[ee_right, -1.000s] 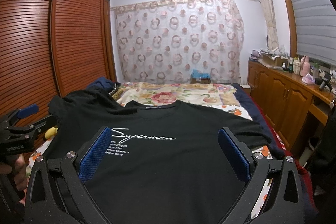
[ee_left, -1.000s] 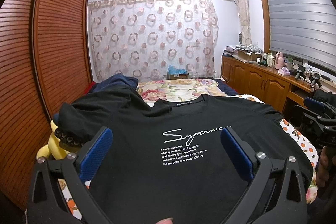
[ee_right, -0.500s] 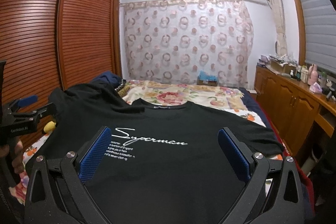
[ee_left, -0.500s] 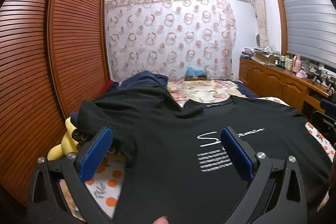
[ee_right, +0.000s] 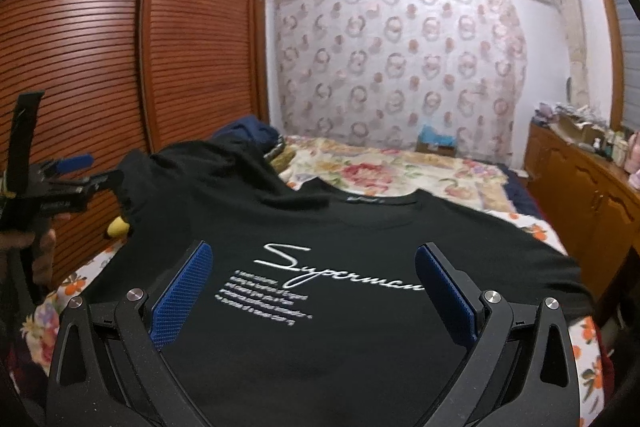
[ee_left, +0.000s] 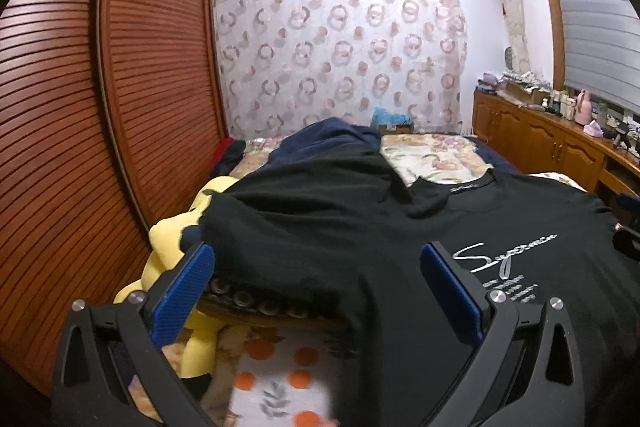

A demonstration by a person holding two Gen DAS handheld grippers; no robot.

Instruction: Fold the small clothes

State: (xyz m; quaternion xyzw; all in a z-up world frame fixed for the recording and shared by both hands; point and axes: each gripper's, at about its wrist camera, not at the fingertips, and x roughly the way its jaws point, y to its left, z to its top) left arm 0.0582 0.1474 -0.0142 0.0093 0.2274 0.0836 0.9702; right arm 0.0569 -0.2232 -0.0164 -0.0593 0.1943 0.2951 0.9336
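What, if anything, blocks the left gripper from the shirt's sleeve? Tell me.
Nothing visible. The left gripper is open, with the black shirt and its sleeve lying directly between and ahead of its fingers. The yellow plush sits off to the left, beside and under the sleeve.

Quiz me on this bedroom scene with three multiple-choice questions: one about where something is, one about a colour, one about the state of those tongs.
1. Where does the yellow plush toy lie?
A. on the cabinet
B. between the black T-shirt and the wooden wardrobe
C. by the curtain

2. What colour is the lettering on the T-shirt?
A. white
B. red
C. yellow

3. How do the right tongs stand?
A. shut on the shirt
B. shut on nothing
C. open, above the shirt

Answers:
1 B: the toy peeks from under the shirt's sleeve beside the wardrobe.
2 A: the script reads white on black.
3 C: the blue pads stand wide apart, nothing between them.
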